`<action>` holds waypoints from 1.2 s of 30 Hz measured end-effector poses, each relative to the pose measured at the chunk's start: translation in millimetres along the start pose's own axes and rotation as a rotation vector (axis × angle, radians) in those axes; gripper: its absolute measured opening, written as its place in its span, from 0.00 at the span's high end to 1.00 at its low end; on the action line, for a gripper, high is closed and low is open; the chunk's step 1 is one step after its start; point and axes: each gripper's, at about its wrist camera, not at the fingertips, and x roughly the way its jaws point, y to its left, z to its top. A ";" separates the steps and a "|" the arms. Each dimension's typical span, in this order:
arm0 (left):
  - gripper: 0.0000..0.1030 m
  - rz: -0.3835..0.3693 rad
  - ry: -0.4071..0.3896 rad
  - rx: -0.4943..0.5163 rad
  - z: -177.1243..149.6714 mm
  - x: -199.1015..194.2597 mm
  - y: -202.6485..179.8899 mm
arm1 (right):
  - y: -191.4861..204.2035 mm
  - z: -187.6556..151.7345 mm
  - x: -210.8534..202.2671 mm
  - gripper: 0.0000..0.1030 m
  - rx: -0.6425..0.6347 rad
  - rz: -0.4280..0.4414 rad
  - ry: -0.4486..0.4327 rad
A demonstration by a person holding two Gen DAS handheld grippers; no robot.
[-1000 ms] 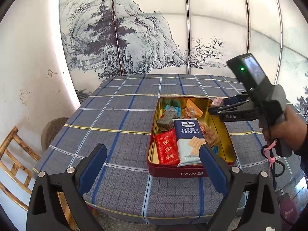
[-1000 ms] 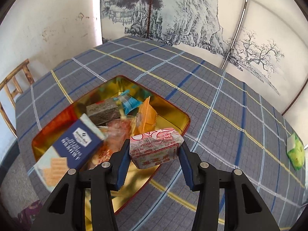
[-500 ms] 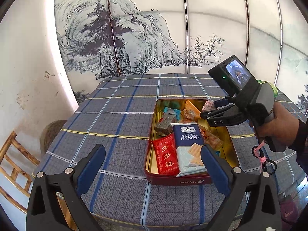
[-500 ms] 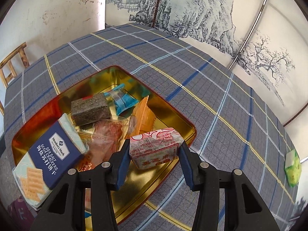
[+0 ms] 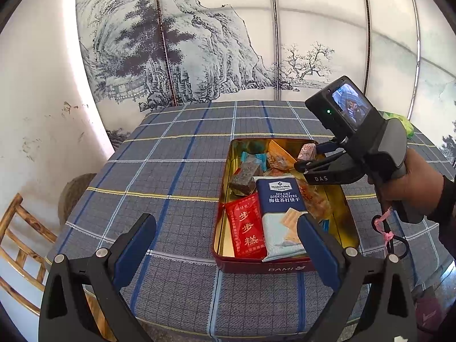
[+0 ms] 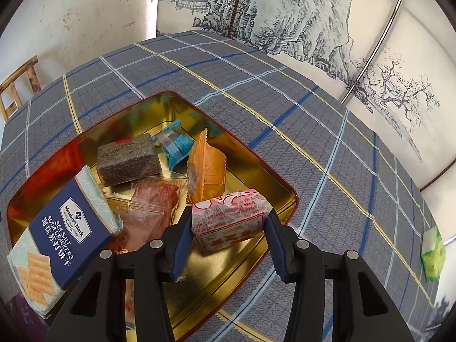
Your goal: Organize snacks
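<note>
One pink-and-white wrapped snack is sitting crosswise between the right gripper's clamping jaws, hovering over the tin's far right corner; left gripper is idling wide, nearer.

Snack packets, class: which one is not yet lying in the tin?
The pink-and-white wrapped block, clamped in the right gripper above the gold-lined red tin; others lie inside.
</note>
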 end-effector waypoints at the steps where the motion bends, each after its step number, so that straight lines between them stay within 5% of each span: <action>1: 0.05 0.001 0.001 -0.001 -0.1 0.2 0.5 | 2.1 21.8 15.4 0.52 0.001 0.001 -0.001; 11: 0.05 0.000 0.023 -0.024 -2.5 6.2 3.4 | 10.1 126.3 79.3 0.48 0.056 0.033 -0.089; 18: 0.05 -0.006 0.001 -0.026 -3.8 3.9 4.4 | 21.1 125.2 42.4 0.43 0.163 0.114 -0.245; 24: 0.04 -0.034 -0.007 -0.058 -2.4 -0.3 9.2 | 60.5 106.4 14.8 0.26 0.200 0.131 -0.392; 32: 0.02 -0.058 -0.032 -0.105 -0.8 -15.3 11.9 | 96.6 116.3 19.4 0.23 0.201 0.117 -0.426; 36: 0.02 -0.023 -0.120 -0.127 -0.1 -37.2 9.4 | 102.7 118.0 16.0 0.22 0.214 0.109 -0.452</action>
